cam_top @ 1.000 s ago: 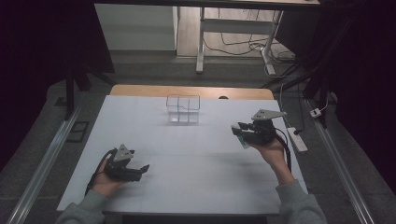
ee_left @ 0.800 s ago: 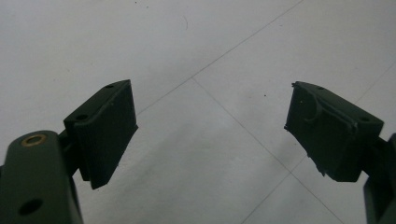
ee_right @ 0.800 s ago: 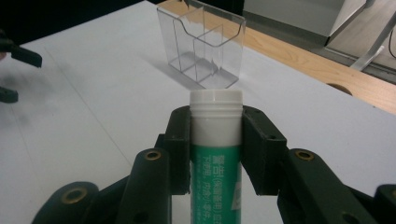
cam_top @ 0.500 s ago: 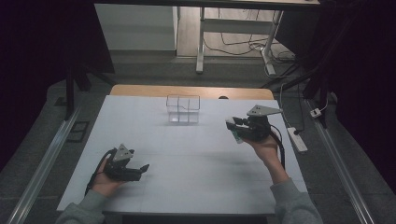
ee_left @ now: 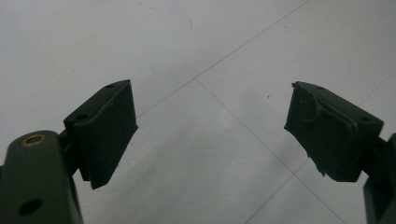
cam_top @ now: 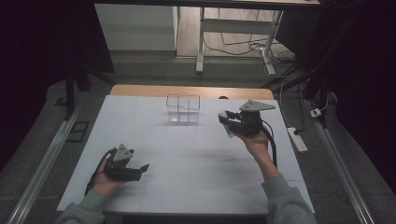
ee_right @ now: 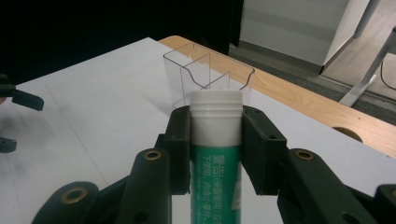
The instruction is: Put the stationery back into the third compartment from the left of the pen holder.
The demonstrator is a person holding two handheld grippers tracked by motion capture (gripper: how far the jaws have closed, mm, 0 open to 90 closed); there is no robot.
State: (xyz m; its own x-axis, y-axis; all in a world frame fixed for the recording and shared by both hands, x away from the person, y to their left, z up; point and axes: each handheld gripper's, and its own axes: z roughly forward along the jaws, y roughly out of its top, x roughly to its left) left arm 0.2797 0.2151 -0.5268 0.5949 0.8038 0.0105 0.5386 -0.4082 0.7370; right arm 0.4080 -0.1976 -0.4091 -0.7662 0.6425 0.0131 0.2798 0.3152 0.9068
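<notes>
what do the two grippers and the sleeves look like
Both the left gripper and the right gripper are black, blocky tools, each topped by a grey three-cornered plate. Their fingers are flat dark pads, and brass-coloured rivets sit in the linkage behind them. A black cable trails from each gripper. The person wears grey long sleeves with ribbed cuffs.

A white table (cam_top: pixel 187 154) is carrying a clear divided box (cam_top: pixel 183 108), which is sitting at the far middle; a wooden strip (cam_top: pixel 140 90) is showing along the far edge.
</notes>
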